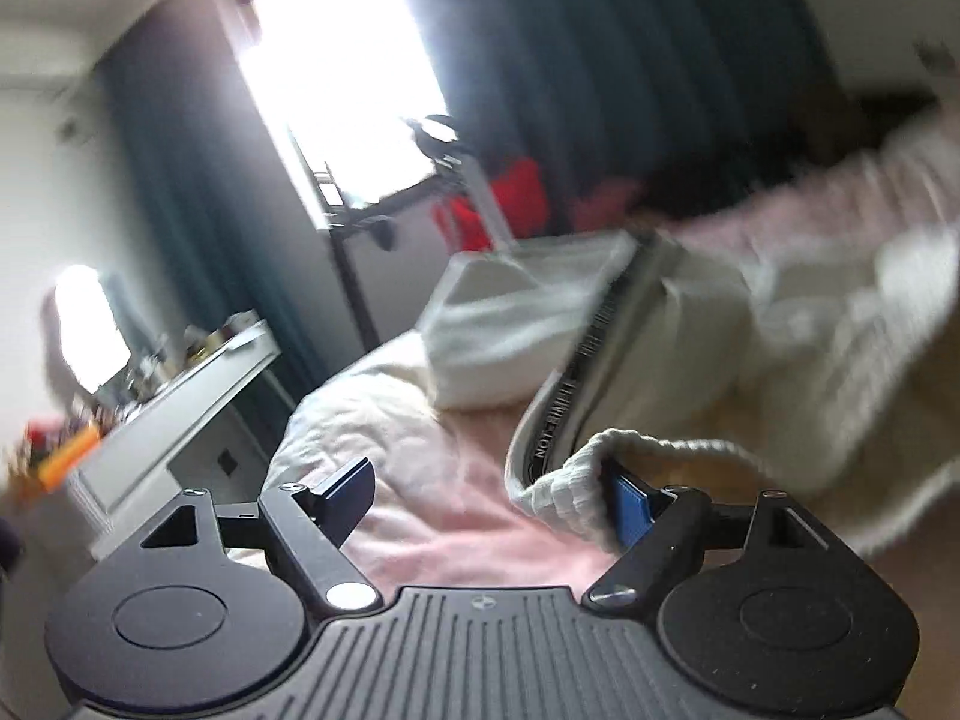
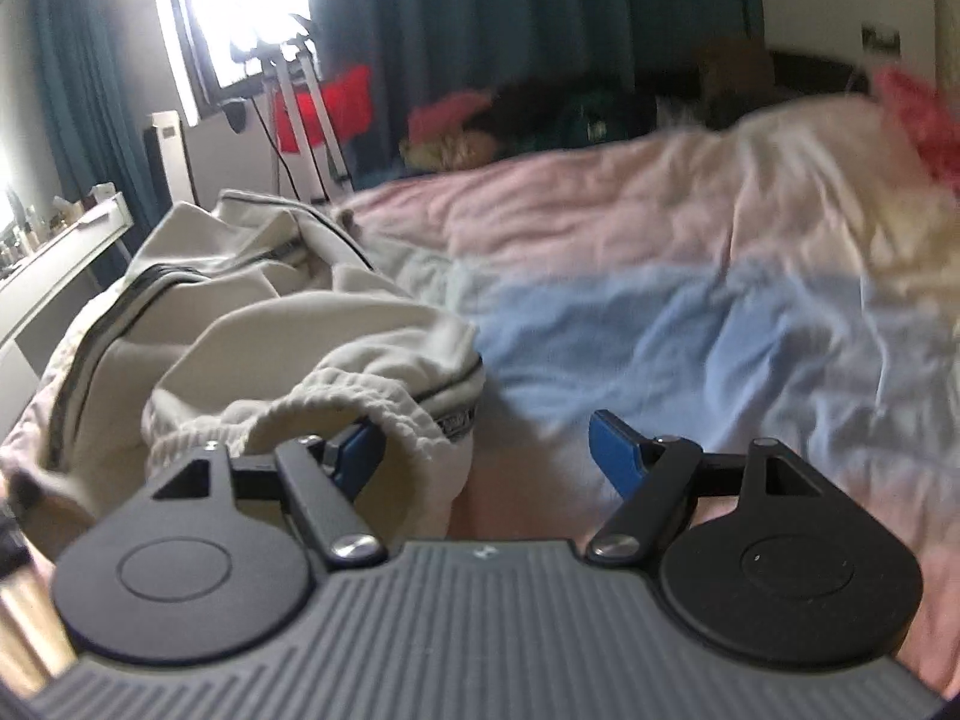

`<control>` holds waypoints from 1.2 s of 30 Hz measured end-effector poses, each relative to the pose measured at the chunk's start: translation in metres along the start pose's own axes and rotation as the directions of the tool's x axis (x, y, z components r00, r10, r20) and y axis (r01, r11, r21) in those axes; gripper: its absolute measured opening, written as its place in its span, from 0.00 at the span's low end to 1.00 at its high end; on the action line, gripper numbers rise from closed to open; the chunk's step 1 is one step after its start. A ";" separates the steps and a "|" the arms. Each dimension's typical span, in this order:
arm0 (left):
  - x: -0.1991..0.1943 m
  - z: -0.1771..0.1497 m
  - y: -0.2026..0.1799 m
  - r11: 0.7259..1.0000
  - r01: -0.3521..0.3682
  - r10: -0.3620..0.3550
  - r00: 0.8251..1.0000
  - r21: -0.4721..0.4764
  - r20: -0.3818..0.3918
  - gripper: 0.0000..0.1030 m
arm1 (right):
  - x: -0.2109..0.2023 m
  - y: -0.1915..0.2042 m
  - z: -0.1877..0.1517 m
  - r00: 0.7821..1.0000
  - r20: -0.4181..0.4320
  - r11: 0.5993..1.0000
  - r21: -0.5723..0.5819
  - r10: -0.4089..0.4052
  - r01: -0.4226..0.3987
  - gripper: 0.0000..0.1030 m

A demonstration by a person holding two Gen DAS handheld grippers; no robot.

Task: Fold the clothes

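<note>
A cream garment with a ribbed elastic waistband and a dark lettered side stripe (image 1: 606, 360) lies bunched on the bed. In the left wrist view my left gripper (image 1: 486, 498) is open; the waistband edge (image 1: 570, 486) drapes against its right finger. In the right wrist view the same garment (image 2: 252, 324) is heaped at the left. My right gripper (image 2: 480, 456) is open, and the ribbed waistband (image 2: 384, 414) hangs over its left finger. Neither gripper pinches the cloth.
The bed has a pink and light blue cover (image 2: 660, 312). A white dresser with small items (image 1: 180, 384) stands left of the bed. Dark curtains, a bright window (image 1: 336, 72), a stand with red cloth (image 2: 318, 102) and piled things (image 2: 540, 114) are at the far side.
</note>
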State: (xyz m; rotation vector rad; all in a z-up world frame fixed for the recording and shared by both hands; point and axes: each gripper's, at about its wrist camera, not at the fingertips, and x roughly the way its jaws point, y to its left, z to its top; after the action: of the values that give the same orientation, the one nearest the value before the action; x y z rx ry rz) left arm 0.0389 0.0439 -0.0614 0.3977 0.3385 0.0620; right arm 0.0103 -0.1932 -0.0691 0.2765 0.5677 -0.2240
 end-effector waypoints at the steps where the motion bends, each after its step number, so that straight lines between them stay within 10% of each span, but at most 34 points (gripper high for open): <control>1: -0.001 0.003 0.005 0.999 -0.021 0.021 1.000 -0.038 0.016 0.81 | 0.000 0.001 -0.001 1.000 -0.007 1.000 -0.006 0.008 -0.008 0.74; 8: 0.008 0.007 0.020 0.986 -0.076 0.067 0.996 -0.149 -0.063 0.81 | 0.031 -0.011 -0.018 0.958 -0.253 0.987 0.116 0.137 -0.111 0.74; 14: 0.011 -0.005 0.009 0.998 -0.065 0.063 0.995 -0.021 -0.082 0.71 | 0.006 -0.019 -0.005 0.986 -0.111 0.986 0.129 0.121 -0.106 0.66; 20: 0.012 -0.024 -0.031 0.974 -0.035 0.049 0.997 0.224 -0.059 0.63 | -0.012 -0.018 0.002 0.975 -0.035 0.971 0.104 0.218 -0.213 0.12; 31: 0.048 -0.060 -0.087 0.827 -0.078 0.076 0.997 0.557 0.026 0.26 | -0.013 0.008 -0.003 0.986 -0.034 0.982 -0.081 0.166 -0.168 0.13; 36: 0.059 -0.061 -0.094 0.816 -0.090 0.082 0.996 0.571 0.040 0.25 | 0.016 0.006 -0.016 0.975 -0.191 0.991 -0.058 0.111 -0.124 0.41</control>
State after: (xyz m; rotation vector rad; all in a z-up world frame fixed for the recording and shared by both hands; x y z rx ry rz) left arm 0.0731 -0.0130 -0.1696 1.0175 0.3219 0.0447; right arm 0.0174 -0.1846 -0.0897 0.2640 0.7420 -0.0629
